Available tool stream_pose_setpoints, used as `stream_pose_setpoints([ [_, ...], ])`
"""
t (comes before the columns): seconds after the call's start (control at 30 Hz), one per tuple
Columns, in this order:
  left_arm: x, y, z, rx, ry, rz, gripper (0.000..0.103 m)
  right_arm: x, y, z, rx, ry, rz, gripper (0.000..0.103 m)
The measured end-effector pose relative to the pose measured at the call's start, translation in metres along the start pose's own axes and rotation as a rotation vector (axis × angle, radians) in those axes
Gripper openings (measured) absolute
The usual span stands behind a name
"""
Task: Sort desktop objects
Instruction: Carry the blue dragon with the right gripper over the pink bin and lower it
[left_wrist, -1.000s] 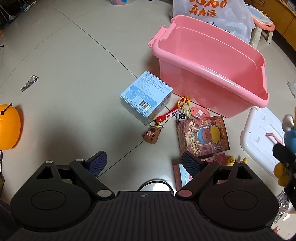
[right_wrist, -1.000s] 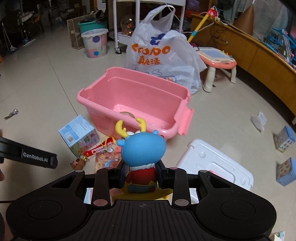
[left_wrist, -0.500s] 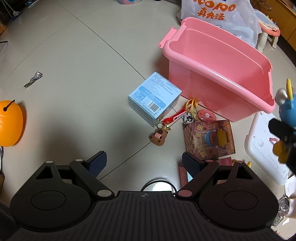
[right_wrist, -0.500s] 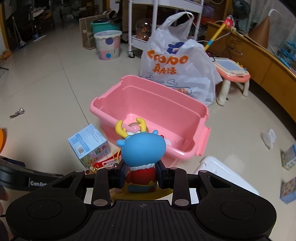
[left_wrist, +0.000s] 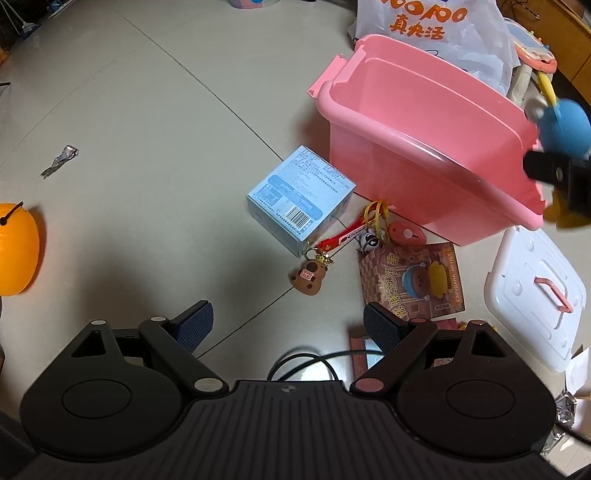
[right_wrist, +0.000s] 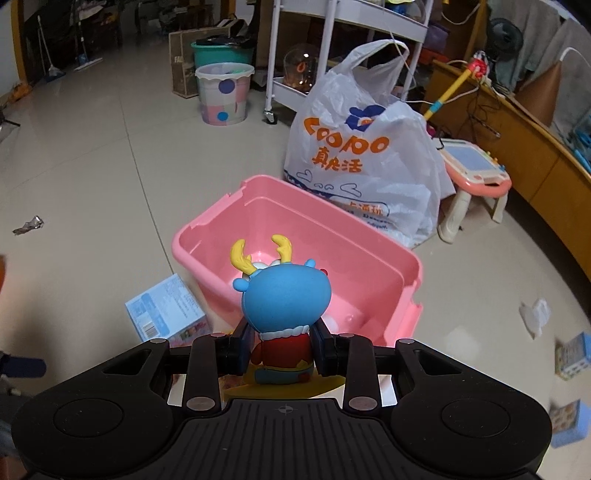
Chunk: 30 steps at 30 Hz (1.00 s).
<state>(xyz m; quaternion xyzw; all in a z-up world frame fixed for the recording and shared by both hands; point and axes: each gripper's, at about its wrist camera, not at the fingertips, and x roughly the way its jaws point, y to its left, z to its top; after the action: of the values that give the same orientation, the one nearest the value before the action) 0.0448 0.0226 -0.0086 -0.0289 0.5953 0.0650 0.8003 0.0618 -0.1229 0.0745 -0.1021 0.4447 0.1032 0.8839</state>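
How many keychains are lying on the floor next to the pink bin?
3: a brown capybara one, a red-strap one and a pink oval one, all between the blue box and bin. More may be hidden.

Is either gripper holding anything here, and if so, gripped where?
The right gripper holds the blue antlered figurine, pinched at its red torso below the head. The left gripper is open and empty.

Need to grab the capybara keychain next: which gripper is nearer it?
Left. The left gripper hangs open just short of the capybara keychain on the floor. The right gripper, shut on the blue toy, is off by the pink bin.
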Motion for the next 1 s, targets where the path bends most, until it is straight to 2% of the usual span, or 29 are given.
stream_pose_setpoints([
  [0.67,0.011,-0.007,0.014,-0.088,0.028,-0.043,0.09,0.091,-0.008,0.056,-0.061,0.115,0.004,0.029],
  [1.0,0.007,-0.009,0.024,-0.205,0.022,-0.072,0.091,0.149,-0.013,0.072,-0.086,0.186,0.004,0.029],
])
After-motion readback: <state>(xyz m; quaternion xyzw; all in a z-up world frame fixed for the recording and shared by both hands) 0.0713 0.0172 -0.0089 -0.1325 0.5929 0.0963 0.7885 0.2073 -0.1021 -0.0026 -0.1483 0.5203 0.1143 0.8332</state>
